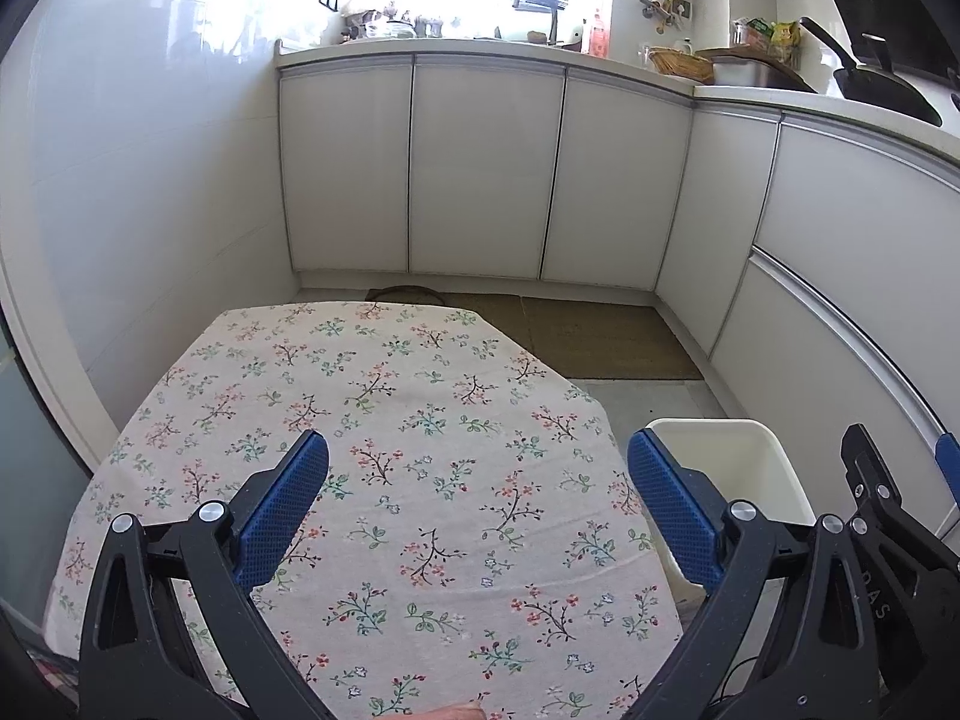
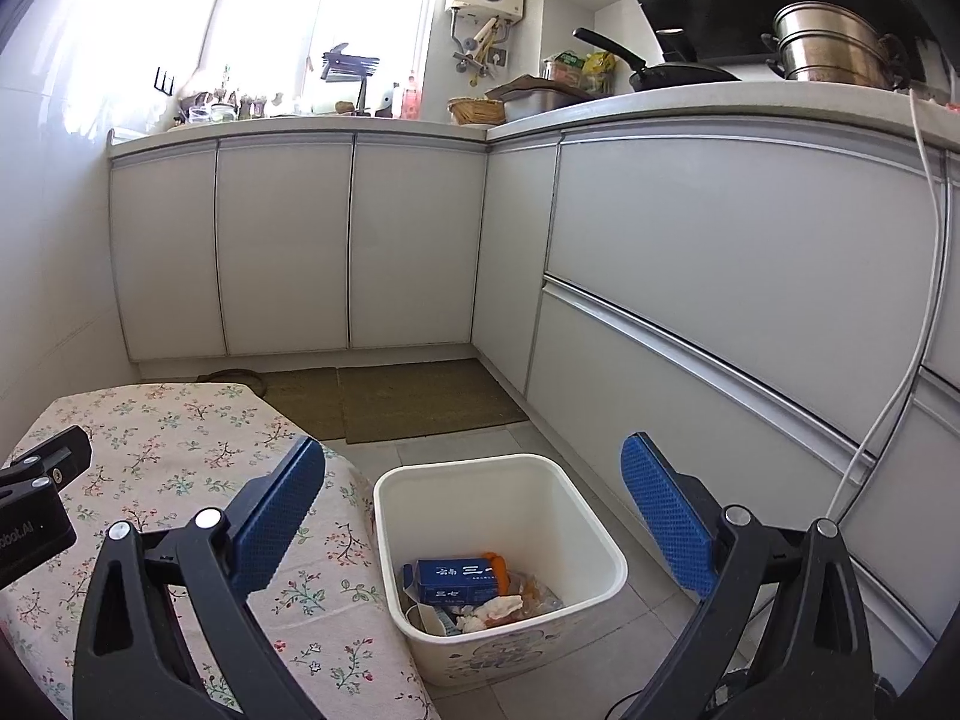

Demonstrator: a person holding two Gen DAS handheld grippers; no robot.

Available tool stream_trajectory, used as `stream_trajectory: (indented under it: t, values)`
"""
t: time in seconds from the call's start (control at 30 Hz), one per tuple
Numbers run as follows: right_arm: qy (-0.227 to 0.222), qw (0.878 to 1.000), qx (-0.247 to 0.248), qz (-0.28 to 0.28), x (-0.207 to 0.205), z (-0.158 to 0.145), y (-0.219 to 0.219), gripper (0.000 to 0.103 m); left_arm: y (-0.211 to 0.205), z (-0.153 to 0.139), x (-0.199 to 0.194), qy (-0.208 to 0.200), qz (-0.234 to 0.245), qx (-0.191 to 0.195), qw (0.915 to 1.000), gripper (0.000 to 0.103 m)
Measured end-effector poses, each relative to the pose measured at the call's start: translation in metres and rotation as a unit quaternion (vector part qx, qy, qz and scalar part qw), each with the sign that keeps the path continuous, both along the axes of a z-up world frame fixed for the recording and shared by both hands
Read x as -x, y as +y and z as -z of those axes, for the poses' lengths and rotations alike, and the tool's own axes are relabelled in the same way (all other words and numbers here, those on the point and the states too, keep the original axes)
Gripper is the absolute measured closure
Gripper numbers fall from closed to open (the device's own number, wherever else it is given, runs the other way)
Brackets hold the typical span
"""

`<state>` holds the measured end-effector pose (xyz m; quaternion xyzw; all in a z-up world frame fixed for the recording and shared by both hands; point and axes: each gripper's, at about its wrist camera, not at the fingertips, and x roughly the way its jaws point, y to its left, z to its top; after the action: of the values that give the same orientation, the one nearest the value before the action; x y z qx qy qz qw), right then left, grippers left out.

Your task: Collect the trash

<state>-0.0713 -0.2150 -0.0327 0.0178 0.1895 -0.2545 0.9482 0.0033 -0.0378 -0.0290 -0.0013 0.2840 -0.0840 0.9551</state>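
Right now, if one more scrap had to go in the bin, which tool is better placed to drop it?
Right. The right tool hangs open almost directly above the white bin, trash visible inside. The left tool, also open, sits over the floral tablecloth, with the bin off to its right.

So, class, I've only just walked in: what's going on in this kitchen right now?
A person holds two handheld grippers, clearing trash into a bin. Both the left gripper and the right gripper are open and hold nothing. The floral tablecloth shows no loose rubbish in either view. Beside the table, on the floor, the white bin holds a blue carton, crumpled tissue and some orange wrapping. The collecting looks mostly done, as far as these views show.
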Motion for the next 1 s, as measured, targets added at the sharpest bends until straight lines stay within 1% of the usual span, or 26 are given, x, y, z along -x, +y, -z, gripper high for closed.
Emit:
stream_trajectory:
  t: [0.37,0.7,0.87,1.0]
  values:
    - [0.004,1.0,-0.003,0.007,0.001,0.003,-0.007,0.007,-0.013,0.003,-0.003,0.008,0.004,-0.005,0.9999,0.007]
    - [0.007,1.0,-0.016,0.022,0.002,0.005,-0.021,0.007,-0.031,0.005,-0.005,0.005,0.017,-0.013,0.9998,0.007]
    - [0.011,0.999,-0.022,0.03,0.002,0.006,-0.027,0.007,-0.039,0.008,-0.008,0.012,0.023,-0.015,0.9996,0.01]
    - [0.012,0.999,-0.028,0.034,0.002,0.007,-0.033,0.007,-0.045,0.01,-0.011,0.016,0.029,-0.017,0.9993,0.015]
